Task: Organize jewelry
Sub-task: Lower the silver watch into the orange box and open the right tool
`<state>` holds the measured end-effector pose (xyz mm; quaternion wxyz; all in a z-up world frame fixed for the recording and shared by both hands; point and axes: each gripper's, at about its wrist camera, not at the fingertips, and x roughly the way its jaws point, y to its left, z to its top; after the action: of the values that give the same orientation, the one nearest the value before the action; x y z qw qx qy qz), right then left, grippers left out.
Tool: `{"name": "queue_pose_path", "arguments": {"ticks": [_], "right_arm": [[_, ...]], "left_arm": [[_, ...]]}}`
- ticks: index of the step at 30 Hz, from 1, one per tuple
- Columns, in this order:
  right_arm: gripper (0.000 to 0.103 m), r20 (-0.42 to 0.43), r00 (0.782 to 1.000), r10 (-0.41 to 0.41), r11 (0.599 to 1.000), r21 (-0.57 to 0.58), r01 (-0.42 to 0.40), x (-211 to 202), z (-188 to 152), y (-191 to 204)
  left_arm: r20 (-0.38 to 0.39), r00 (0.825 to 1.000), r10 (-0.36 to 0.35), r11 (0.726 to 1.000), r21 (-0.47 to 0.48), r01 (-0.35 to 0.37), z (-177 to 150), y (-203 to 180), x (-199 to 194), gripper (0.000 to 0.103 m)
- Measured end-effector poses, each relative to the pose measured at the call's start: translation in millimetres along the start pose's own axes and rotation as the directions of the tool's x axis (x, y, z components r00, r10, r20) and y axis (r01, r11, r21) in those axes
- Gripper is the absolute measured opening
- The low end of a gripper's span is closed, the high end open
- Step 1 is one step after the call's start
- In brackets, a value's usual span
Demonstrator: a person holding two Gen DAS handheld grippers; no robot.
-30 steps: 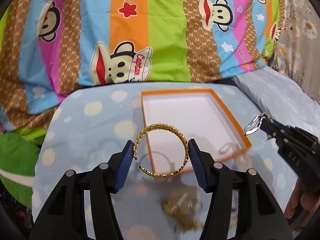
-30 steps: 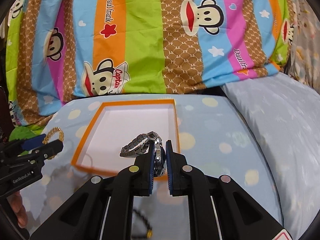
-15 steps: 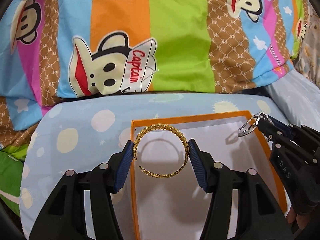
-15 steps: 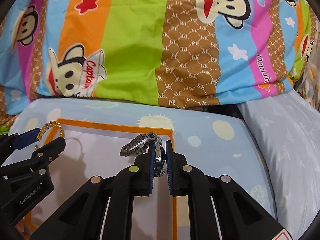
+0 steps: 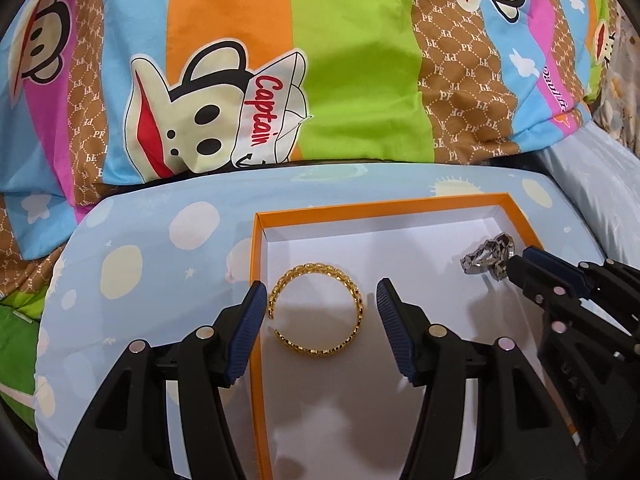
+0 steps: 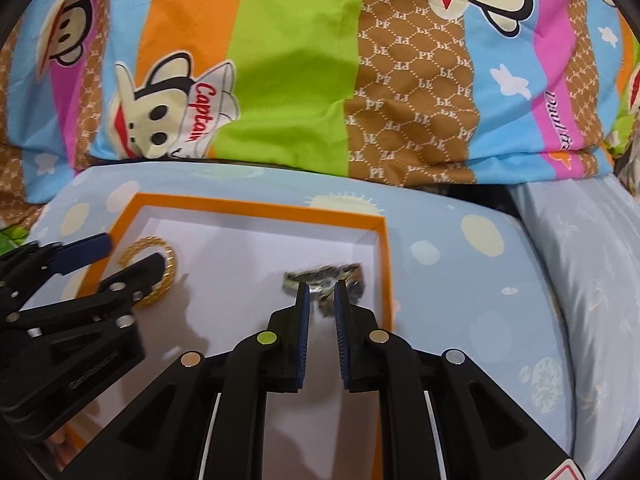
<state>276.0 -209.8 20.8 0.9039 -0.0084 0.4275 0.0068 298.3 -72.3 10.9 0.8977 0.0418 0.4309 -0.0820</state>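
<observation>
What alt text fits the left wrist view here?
A gold bangle lies in an orange-rimmed white box, between the left gripper's open fingers, apparently untouched. At right, the right gripper meets a silver bracelet in the box.

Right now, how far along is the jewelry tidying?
Done: the gold bangle appears to lie in the orange box, with the left tool open around it. In hand: the right tool pinches a silver bracelet low over the box floor. Left: release it, then draw both tools back.
</observation>
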Motion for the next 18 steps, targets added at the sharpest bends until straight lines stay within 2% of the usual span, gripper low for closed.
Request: {"name": "queue_pose_path", "arguments": {"ticks": [5, 10, 18], "right_arm": [[0.013, 0.027, 1.000, 0.012, 0.993, 0.114, -0.015, -18.9, -4.7, -28.9], [0.013, 0.008, 1.000, 0.012, 0.995, 0.096, -0.013, -10.9, -6.2, -27.4], [0.013, 0.012, 1.000, -0.016, 0.998, 0.065, 0.015, 1.2, -1.2, -16.2]], "left_arm": [[0.001, 1.000, -0.016, 1.000, 0.016, 0.016, -5.5, 4.2, -4.6, 0.055], [-0.004, 1.000, -0.026, 0.999, 0.025, 0.026, -12.3, 6.8, -6.5, 0.055], [-0.002, 0.999, -0.040, 0.999, -0.016, 0.040, -10.6, 12.8, -6.9, 0.055]]}}
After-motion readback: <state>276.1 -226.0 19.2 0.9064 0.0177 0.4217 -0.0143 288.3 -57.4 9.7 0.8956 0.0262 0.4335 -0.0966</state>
